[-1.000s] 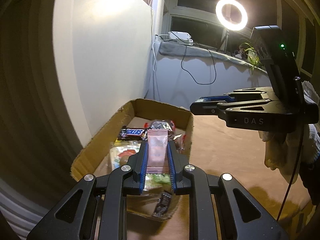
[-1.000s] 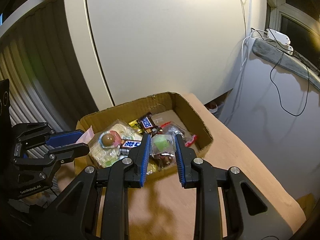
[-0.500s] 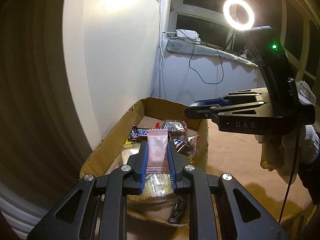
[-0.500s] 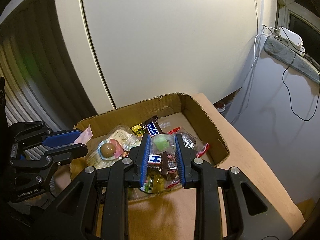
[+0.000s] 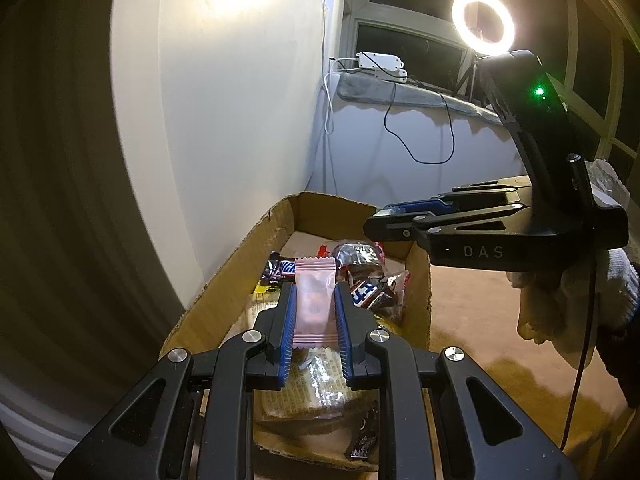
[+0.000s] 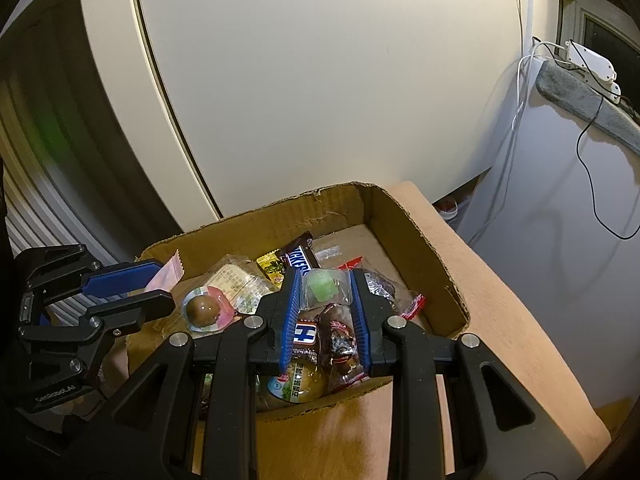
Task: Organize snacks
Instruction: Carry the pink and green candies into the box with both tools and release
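Observation:
A shallow cardboard box (image 6: 412,236) holds several wrapped snacks, among them a Snickers bar (image 6: 298,258) and a round brown-and-pink sweet (image 6: 206,308). My left gripper (image 5: 315,292) is shut on a pink sachet (image 5: 315,300) and hangs over the box's near end. My right gripper (image 6: 325,284) is shut on a clear packet with a green sweet (image 6: 323,286), above the snacks in the box. In the right wrist view the left gripper (image 6: 156,286) shows at the left with the pink sachet (image 6: 170,274) sticking out. The right gripper (image 5: 380,220) reaches in from the right in the left wrist view.
The box (image 5: 248,256) sits on a tan table (image 5: 480,320) against a white panel (image 5: 224,120). A ring light (image 5: 482,23) glows by the window, with a sill, white adapter (image 5: 380,62) and dangling cables. A gloved hand (image 5: 580,296) holds the right gripper.
Both grippers have drifted forward over the box and a little lower, each keeping its packet. The box fills more of both views.

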